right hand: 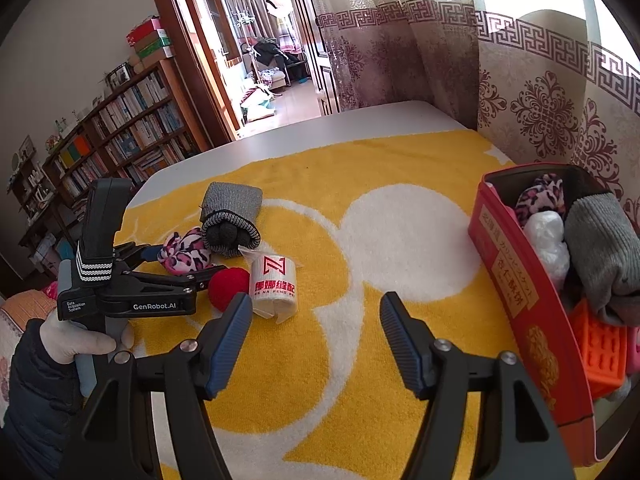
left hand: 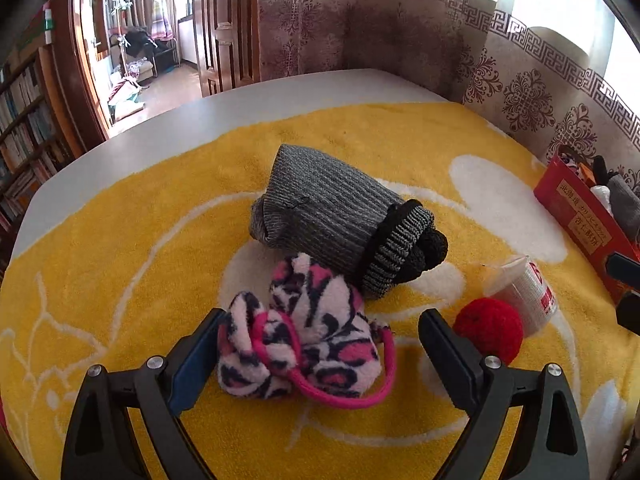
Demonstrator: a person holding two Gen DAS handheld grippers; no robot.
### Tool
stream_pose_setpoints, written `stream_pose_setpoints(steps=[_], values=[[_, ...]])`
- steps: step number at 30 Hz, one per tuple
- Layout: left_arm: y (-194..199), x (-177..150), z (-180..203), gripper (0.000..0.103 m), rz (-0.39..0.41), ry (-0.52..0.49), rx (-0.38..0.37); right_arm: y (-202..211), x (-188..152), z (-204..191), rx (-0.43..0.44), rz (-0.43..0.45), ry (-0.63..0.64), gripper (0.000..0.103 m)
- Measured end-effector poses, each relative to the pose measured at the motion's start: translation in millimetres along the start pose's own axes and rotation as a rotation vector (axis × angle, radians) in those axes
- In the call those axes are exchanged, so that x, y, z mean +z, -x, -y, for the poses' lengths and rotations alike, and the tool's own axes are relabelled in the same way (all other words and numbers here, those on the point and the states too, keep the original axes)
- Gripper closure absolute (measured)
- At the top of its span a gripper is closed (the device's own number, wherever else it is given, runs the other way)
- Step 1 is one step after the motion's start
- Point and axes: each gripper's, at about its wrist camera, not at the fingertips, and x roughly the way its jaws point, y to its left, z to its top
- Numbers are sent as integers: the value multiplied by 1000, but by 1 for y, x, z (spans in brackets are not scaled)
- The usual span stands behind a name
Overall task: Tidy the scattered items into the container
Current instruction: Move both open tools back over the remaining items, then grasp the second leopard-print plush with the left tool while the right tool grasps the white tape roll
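On the yellow towel, your left gripper straddles the pink leopard-print fleece bundle, jaws wide, left pad at its edge; you are about to grasp it. Next, close firmly and catch its pink loop, then carry it right to the red box. The bundle looks soft and squashy. Your right gripper hangs empty, jaws wide.

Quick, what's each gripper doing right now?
Left gripper: open, around the pink fuzzy sock, not squeezing it.
Right gripper: open, holding nothing, over the yellow towel.
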Motion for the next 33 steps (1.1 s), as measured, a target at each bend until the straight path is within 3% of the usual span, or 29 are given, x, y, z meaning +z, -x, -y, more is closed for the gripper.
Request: stream_pose_setpoints(steps=[3,4,6,9,22,28,33], values=[[2,2,-7,8,14,37,7,-2,0,0,1,-4,2,33],[2,2,-9,12,13,44,7,-1,-1,-3,1,-5,6,33],[-1,1,-13,35,2,64,-2,-3,-1,-6,3,-9,16,33],[2,0,-16,39,18,83,-16,-6,1,-11,5,-15,32,33],[51,12,-40,40,159,164,-28,-37,8,-29,55,-89,62,33],[47,12,-42,40,147,179,-34,-53,7,-38,45,-113,90,34],[42,12,-33,40,133,156,-43,-69,9,-42,41,-134,104,46]])
